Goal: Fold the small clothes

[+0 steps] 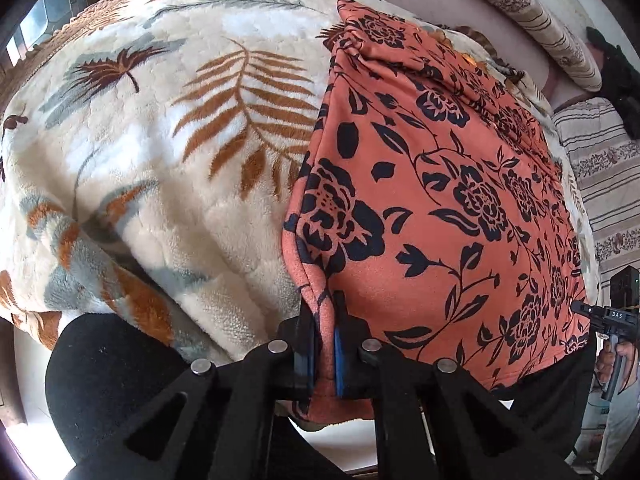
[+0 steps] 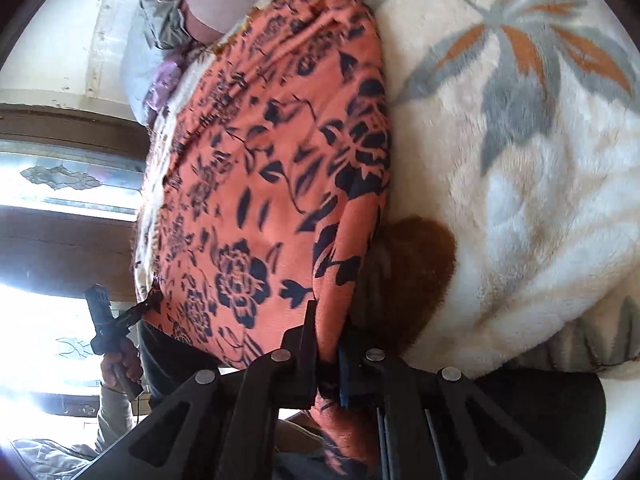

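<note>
You are pinching the orange floral garment (image 1: 432, 200) with both grippers at once. Your left gripper (image 1: 323, 344) is pressing its blue pads together on the garment's near left corner, with a fold of orange cloth squeezed between the fingers (image 1: 306, 352) and hanging a little below them. Your right gripper (image 2: 329, 364) is clamping the near right corner the same way, its jaws closed on the cloth, which is spilling past them toward the camera.

The garment (image 2: 272, 184) is lying spread on the bed, over a cream fleece blanket (image 1: 160, 140) printed with brown and grey leaves. Its near hem is sitting right at the near edge of the bed, where you are standing, and the cloth is stretching away from you toward the far side. On the left gripper's side, the long edge of the garment is running straight up the blanket, with a slight raised fold along it. The blanket (image 2: 520, 160) is showing bare just beside the garment on both outer sides.

In the left wrist view your right gripper (image 1: 580, 306) is showing small at the garment's far corner along that hem, with your hand (image 1: 612, 360) wrapped round its handle. In the right wrist view your left gripper (image 2: 150, 302) is showing likewise, held by your other hand (image 2: 120, 364). Striped bedding (image 1: 600, 184) is lying beyond the blanket.
</note>
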Available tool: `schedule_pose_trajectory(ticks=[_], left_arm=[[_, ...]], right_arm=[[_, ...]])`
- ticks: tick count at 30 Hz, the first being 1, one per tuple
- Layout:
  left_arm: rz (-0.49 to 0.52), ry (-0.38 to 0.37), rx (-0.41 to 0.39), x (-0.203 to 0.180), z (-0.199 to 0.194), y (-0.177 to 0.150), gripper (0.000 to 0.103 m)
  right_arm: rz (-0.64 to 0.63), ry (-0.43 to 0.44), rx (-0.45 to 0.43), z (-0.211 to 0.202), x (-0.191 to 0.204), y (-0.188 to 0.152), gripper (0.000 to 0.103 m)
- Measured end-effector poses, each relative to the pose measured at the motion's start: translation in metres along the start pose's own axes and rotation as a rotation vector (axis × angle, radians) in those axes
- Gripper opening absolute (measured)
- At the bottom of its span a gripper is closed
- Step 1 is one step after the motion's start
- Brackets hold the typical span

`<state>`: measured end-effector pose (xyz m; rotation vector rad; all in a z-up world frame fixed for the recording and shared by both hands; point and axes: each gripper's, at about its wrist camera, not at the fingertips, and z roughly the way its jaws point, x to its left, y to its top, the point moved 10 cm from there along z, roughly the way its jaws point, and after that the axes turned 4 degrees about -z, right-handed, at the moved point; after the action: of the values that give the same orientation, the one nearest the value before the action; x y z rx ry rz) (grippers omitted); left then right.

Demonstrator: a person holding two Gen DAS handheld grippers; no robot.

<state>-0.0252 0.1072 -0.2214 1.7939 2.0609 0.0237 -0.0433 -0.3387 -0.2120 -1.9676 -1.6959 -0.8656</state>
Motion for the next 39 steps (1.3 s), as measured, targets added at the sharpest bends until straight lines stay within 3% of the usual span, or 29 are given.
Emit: schedule_pose_trajectory(ticks=[4, 7, 12, 14, 15, 16, 17, 18, 19, 21, 22, 24, 27, 28, 30, 33, 34, 35, 36, 37, 39], left_arm=[[0.003, -0.058, -0.051, -0.014, -0.021, 0.025, 0.007], [0.03, -0.109, -0.121, -0.035, -0.042, 0.074, 0.007], [0.073, -0.198, -0.307, -0.083, -0.067, 0.21, 0.007], [0.066, -0.196, -0.334, -0.093, -0.049, 0.26, 0.01], [0.057, -0.163, -0.329, -0.094, -0.027, 0.281, 0.018], [0.034, -0.112, -0.311, -0.09, 0.001, 0.297, 0.047], [-0.003, -0.055, -0.269, -0.083, 0.032, 0.307, 0.068], [-0.04, 0.001, -0.228, -0.071, 0.058, 0.31, 0.083], [-0.056, 0.032, -0.199, -0.064, 0.08, 0.311, 0.083], [-0.079, 0.034, -0.155, -0.05, 0.094, 0.303, 0.083], [-0.105, -0.001, -0.183, -0.046, 0.086, 0.3, 0.083], [-0.134, -0.053, -0.281, -0.039, 0.057, 0.294, 0.083], [-0.178, -0.064, -0.391, -0.02, 0.021, 0.28, 0.083], [-0.18, -0.069, -0.377, -0.019, 0.022, 0.275, 0.083], [-0.117, -0.08, -0.27, -0.032, 0.048, 0.263, 0.083], [0.009, -0.022, -0.151, -0.058, 0.091, 0.249, 0.083], [0.079, 0.049, -0.181, -0.065, 0.095, 0.253, 0.075], [0.121, 0.059, -0.183, -0.074, 0.096, 0.256, 0.057], [0.124, 0.021, -0.138, -0.085, 0.097, 0.258, 0.023], [0.088, 0.034, -0.122, -0.087, 0.092, 0.264, 0.017], [0.047, 0.02, -0.143, -0.09, 0.072, 0.275, 0.015]], right_arm=[[-0.011, 0.062, -0.042, -0.014, 0.015, 0.015, 0.007], [-0.027, 0.127, -0.103, -0.03, 0.035, 0.051, 0.007], [-0.058, 0.233, -0.323, -0.073, 0.069, 0.185, 0.007], [0.01, 0.244, -0.403, -0.075, 0.06, 0.24, 0.008], [0.057, 0.217, -0.423, -0.067, 0.047, 0.264, 0.01], [0.071, 0.17, -0.417, -0.052, 0.034, 0.283, 0.026], [0.083, 0.126, -0.393, -0.034, 0.018, 0.297, 0.044], [0.135, 0.071, -0.378, -0.015, -0.003, 0.304, 0.089], [0.204, 0.007, -0.377, -0.002, -0.023, 0.303, 0.096], [0.236, 0.019, -0.384, 0.01, -0.035, 0.292, 0.096], [0.204, 0.016, -0.408, 0.006, -0.031, 0.284, 0.095], [0.108, -0.026, -0.372, 0.002, -0.022, 0.263, 0.095], [-0.004, -0.104, -0.322, 0.002, -0.016, 0.24, 0.095], [-0.023, -0.116, -0.303, 0.007, -0.014, 0.238, 0.095], [-0.028, -0.131, -0.283, 0.018, -0.015, 0.242, 0.095], [-0.092, -0.177, -0.231, 0.036, -0.008, 0.251, 0.092], [-0.11, -0.204, -0.201, 0.043, -0.002, 0.254, 0.074], [-0.123, -0.215, -0.163, 0.049, 0.004, 0.254, 0.06], [-0.13, -0.224, -0.132, 0.053, 0.009, 0.254, 0.023], [-0.149, -0.255, -0.124, 0.052, 0.015, 0.254, 0.023], [-0.186, -0.279, -0.146, 0.037, 0.032, 0.254, 0.022]])
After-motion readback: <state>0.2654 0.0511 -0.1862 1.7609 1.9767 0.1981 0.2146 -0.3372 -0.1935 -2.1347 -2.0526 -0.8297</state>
